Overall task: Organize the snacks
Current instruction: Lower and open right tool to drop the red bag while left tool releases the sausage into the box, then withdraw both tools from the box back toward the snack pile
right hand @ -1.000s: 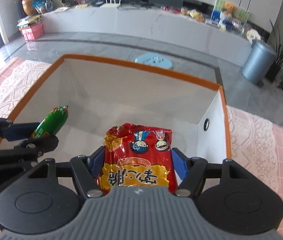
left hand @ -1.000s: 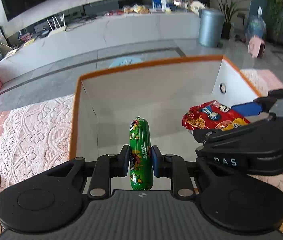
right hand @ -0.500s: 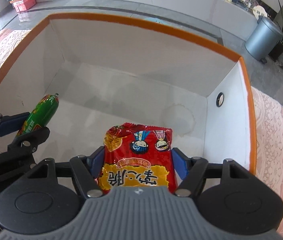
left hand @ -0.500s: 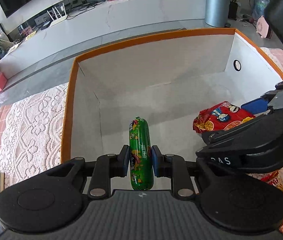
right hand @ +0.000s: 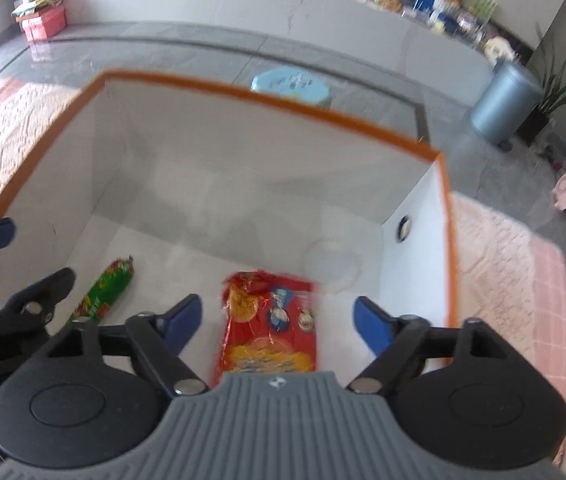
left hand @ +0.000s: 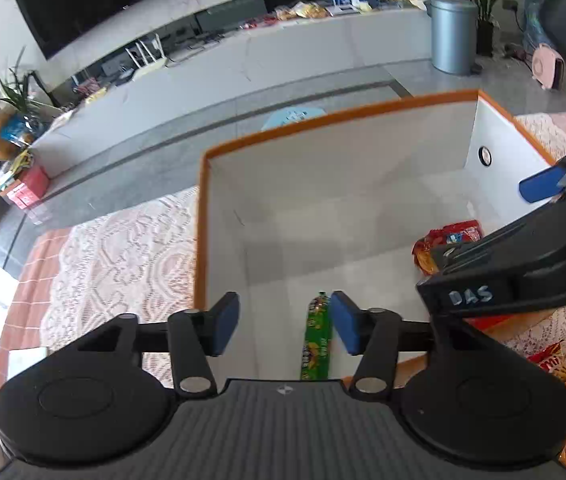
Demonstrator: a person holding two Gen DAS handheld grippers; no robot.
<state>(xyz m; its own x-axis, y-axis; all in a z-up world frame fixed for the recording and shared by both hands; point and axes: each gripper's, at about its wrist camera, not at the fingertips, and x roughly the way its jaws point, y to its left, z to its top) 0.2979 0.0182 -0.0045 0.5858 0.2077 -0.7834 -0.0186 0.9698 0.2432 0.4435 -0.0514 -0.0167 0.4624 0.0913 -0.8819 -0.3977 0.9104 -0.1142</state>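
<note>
Both claws hang over the white box (right hand: 415, 200) with the orange rim, and this is the letting-go step. The left gripper (left hand: 285, 326) is spreading its jaws, and the green sausage stick (left hand: 317, 340) shows in the gap close by the right-hand pad, no longer pinched (from the right wrist view it looks to lie on the box floor near the left wall). The right gripper (right hand: 279, 322) is opening too, and the red snack packet (right hand: 271, 328) sits loose between its blue pads (right hand: 183, 320), touching neither. More packets (left hand: 563, 380) wait outside on the lace cloth (left hand: 115, 264). I'd judge the next move is to lift both clear of the box and go for those, taking care not to snag the rim
</note>
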